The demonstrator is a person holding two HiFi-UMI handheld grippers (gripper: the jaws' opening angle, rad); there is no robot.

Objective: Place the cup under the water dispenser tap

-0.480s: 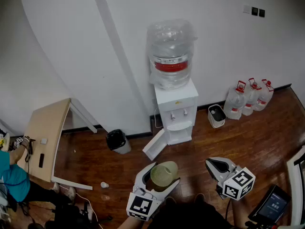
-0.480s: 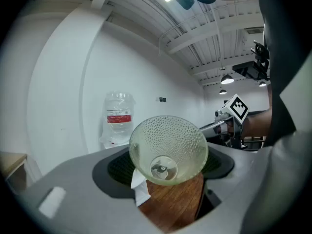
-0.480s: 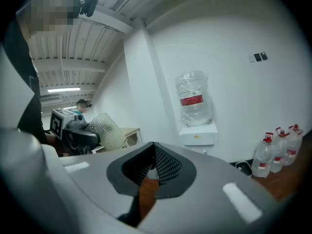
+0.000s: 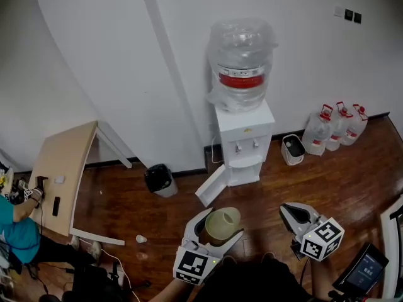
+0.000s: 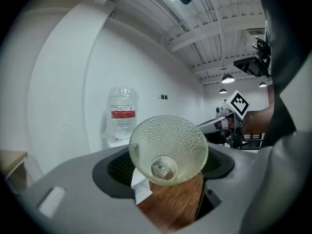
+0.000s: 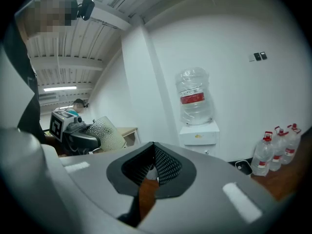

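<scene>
A pale green, dimpled cup (image 4: 221,224) lies on its side between the jaws of my left gripper (image 4: 220,226), which is shut on it. In the left gripper view the cup (image 5: 168,149) shows its open mouth toward the camera, between the pads of the left gripper (image 5: 168,165). The white water dispenser (image 4: 244,143) with its big bottle stands against the wall well beyond, its taps (image 4: 247,146) apart from the cup. My right gripper (image 4: 295,210) hangs to the right, shut and holding nothing; its pads meet in the right gripper view (image 6: 152,152).
A white panel (image 4: 211,192) leans open at the dispenser's foot. A black bin (image 4: 157,180) sits to its left, a small white bin (image 4: 293,148) and water jugs (image 4: 340,126) to its right. A wooden table (image 4: 60,175) and a seated person (image 4: 16,231) are at the far left.
The head view has shifted, so the dispenser and both grippers sit slightly further right. The cup stays in the left gripper and the right gripper stays shut.
</scene>
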